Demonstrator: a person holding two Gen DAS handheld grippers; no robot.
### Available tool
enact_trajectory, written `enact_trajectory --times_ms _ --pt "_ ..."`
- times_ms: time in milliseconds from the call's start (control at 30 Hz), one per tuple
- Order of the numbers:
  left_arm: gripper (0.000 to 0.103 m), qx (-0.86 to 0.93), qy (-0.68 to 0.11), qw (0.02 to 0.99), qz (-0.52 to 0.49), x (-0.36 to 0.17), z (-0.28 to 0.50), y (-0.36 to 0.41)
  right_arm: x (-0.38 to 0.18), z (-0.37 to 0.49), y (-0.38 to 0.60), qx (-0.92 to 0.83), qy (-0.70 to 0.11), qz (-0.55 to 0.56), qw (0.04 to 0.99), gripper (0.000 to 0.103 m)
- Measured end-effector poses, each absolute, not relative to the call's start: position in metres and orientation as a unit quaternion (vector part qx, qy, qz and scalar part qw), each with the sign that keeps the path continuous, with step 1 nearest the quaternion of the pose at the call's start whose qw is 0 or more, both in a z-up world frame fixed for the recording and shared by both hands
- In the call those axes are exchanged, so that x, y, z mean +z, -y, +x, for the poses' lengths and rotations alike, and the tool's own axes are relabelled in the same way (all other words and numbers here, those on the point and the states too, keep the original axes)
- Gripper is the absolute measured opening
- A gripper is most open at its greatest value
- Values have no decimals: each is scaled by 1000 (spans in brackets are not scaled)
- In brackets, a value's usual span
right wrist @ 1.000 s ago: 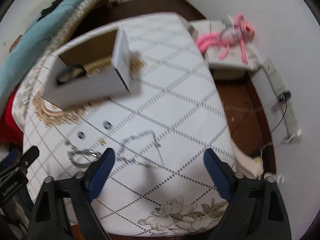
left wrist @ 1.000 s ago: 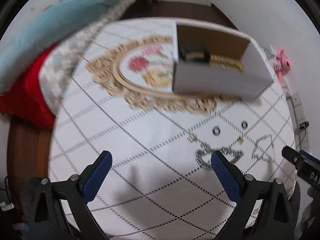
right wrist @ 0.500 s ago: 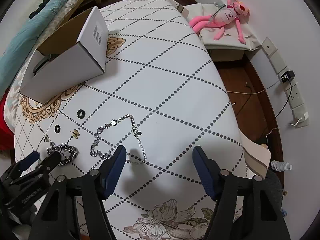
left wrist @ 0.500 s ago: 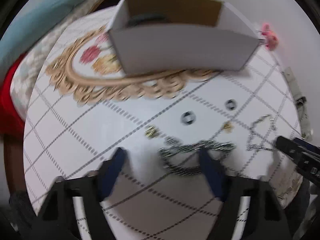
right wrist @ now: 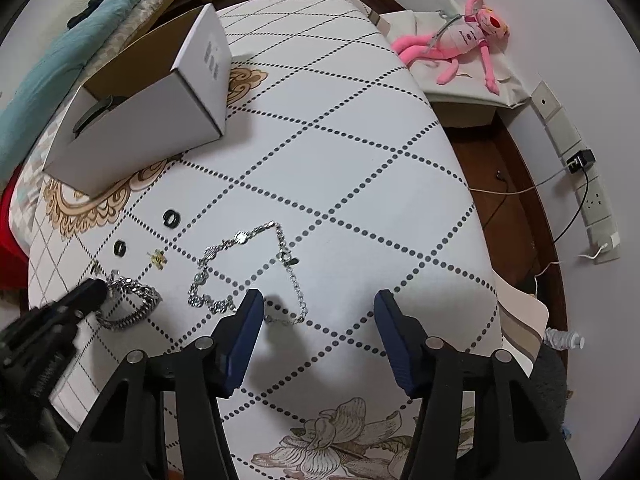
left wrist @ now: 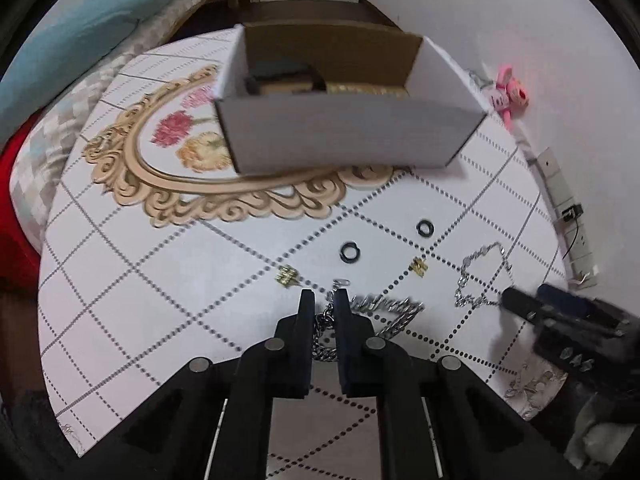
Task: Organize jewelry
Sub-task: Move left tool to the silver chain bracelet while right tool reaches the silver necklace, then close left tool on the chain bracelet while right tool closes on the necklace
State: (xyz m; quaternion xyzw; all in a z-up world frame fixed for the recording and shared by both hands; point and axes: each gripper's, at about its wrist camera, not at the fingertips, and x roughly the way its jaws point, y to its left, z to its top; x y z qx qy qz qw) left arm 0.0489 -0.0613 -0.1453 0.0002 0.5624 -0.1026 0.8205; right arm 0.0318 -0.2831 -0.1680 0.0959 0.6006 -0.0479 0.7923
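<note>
My left gripper (left wrist: 323,300) is shut on a thick silver chain bracelet (left wrist: 384,308) that lies on the white tablecloth; it also shows in the right wrist view (right wrist: 132,304). A thin silver necklace (right wrist: 248,268) lies right of it, seen in the left wrist view too (left wrist: 480,276). Two black rings (left wrist: 350,252) (left wrist: 425,228) and two small gold earrings (left wrist: 287,275) (left wrist: 419,267) lie just beyond. My right gripper (right wrist: 320,304) is open and empty, low over the cloth next to the necklace. An open white cardboard box (left wrist: 344,136) with items inside stands behind.
The table (right wrist: 360,160) has a dotted diamond cloth with a gold floral medallion (left wrist: 168,184) under the box. A pink plush toy (right wrist: 464,40) lies on a side stand beyond the right edge. Bedding (left wrist: 80,40) lies at the left.
My left gripper moved forward over the thick bracelet and closed on it. My right gripper came nearer the thin necklace, still open.
</note>
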Motion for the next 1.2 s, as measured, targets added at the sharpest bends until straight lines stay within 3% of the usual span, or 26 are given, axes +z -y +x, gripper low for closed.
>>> enact_trajectory --times_ms 133,233,267,300,567,767,967,1033,1067,1100,1200 --pt "7 -105 -548 830 -13 -126 47 52 -171 29 268 -51 -598 63 797 59" --pt "7 -106 -541 834 -12 -121 50 50 -170 28 260 -48 -589 50 805 31" --pt "7 -106 -539 836 -13 -120 51 50 -169 29 256 -44 -586 45 808 8" --pt "7 -107 -539 835 -15 -120 52 50 -169 30 253 -50 -585 34 809 0" --pt "7 -121 -528 840 -35 -103 53 48 -158 23 272 -22 -562 129 817 0" --pt "7 -133 -517 844 -52 -87 57 49 -119 23 278 13 -528 168 832 0" --pt "7 -132 -513 846 -57 -84 61 52 -123 45 289 34 -555 201 807 2" --pt "7 -131 -518 844 -54 -91 62 55 -136 53 288 29 -574 186 797 16" --pt "7 -130 -521 842 -51 -95 62 57 -139 54 287 29 -577 184 796 34" --pt "7 -129 -523 841 -48 -98 61 58 -144 55 283 28 -579 170 797 44" --pt "7 -127 -534 835 -43 -109 60 62 -162 58 272 13 -592 131 795 45"
